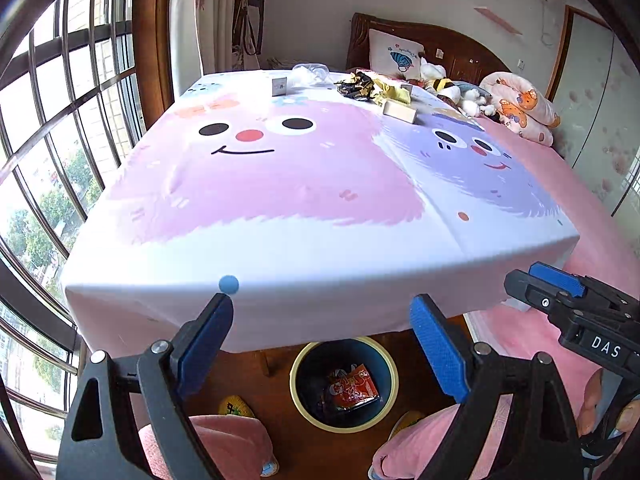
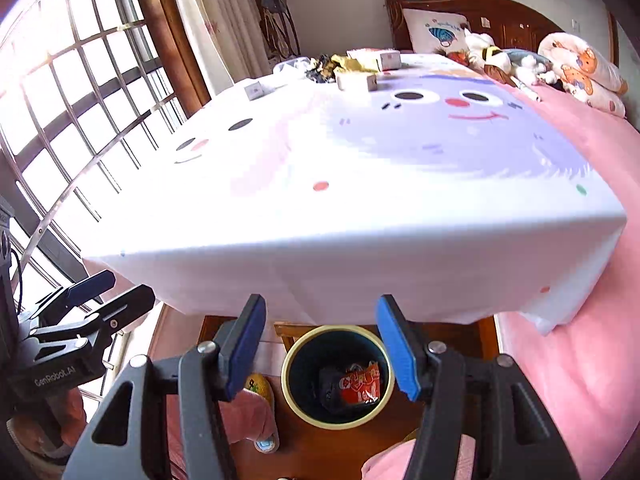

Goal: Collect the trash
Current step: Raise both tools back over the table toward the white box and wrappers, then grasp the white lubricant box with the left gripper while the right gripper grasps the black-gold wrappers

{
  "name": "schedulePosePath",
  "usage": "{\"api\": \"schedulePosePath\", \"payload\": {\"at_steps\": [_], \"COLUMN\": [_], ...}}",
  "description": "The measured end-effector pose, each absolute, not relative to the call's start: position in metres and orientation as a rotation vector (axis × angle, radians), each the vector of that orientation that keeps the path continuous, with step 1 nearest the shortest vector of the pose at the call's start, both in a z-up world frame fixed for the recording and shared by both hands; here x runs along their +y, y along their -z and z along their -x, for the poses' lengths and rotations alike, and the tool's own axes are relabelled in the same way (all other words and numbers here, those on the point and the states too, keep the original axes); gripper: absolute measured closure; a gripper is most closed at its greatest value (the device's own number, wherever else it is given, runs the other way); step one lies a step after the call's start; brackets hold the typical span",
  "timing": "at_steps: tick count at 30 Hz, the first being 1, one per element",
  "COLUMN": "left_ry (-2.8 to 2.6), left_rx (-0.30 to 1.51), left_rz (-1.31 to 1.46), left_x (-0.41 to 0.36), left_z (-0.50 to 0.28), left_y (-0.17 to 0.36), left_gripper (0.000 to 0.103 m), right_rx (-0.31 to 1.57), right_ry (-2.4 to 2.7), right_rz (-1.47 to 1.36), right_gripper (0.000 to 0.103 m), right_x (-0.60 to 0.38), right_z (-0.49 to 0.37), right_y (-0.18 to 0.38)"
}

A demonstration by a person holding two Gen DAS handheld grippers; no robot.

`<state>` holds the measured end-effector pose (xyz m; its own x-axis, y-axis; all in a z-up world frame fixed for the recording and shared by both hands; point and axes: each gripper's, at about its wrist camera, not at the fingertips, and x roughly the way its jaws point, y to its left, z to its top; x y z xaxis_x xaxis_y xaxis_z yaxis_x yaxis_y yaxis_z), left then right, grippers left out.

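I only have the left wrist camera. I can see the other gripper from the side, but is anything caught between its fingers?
Observer: No. The right wrist view shows the right gripper open with nothing between its fingers. The trash bin on the floor shows through the gap.
Operator: Is there anything on the outside of my own gripper that I can't see?
Observer: Yes. The left gripper has a printed label on its side reading GenRobot.AI.
Operator: And the clutter at the far end of the table?
Observer: A white box lies just behind the yellow wrappers. It shows clearly from this side.
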<state>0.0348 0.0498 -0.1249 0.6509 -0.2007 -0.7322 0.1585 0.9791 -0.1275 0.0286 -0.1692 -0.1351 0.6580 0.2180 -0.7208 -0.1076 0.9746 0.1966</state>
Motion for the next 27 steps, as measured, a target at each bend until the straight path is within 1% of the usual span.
{"api": "schedulePosePath", "payload": {"at_steps": [5, 10, 11, 13, 19, 23, 27], "left_ry": [0.171, 0.137, 0.135, 0.135, 0.067, 0.070, 0.069], "left_rx": [0.824, 0.770, 0.767, 0.776, 0.860, 0.931, 0.964], "left_rz": [0.025, -0.030, -0.045, -0.064, -0.088, -0.049, 0.002], "left_x": [0.066, 0.074, 0.075, 0.077, 0.085, 0.091, 0.093], "left_z": [-0.085, -0.141, -0.155, -0.183, -0.276, -0.337, -0.390], "left_y": [0.079, 0.036, 0.029, 0.020, 0.019, 0.026, 0.032], "left_gripper": [0.013, 0.013, 0.013, 0.013, 0.013, 0.013, 0.013], "right_rx": [0.750, 0.741, 0.745, 0.748, 0.794, 0.835, 0.897], "right_ry": [-0.177, -0.162, -0.158, -0.145, -0.147, -0.163, -0.177], "right_rz": [-0.099, -0.043, -0.044, -0.063, -0.151, -0.186, -0.216], "right_gripper": [0.045, 0.045, 0.044, 0.038, 0.038, 0.038, 0.038], "right_x": [-0.169, -0.175, -0.176, -0.182, -0.187, -0.179, -0.166], "right_z": [-0.069, -0.128, -0.143, -0.171, -0.265, -0.327, -0.385], "right_y": [0.075, 0.042, 0.038, 0.030, 0.020, 0.025, 0.039]}}
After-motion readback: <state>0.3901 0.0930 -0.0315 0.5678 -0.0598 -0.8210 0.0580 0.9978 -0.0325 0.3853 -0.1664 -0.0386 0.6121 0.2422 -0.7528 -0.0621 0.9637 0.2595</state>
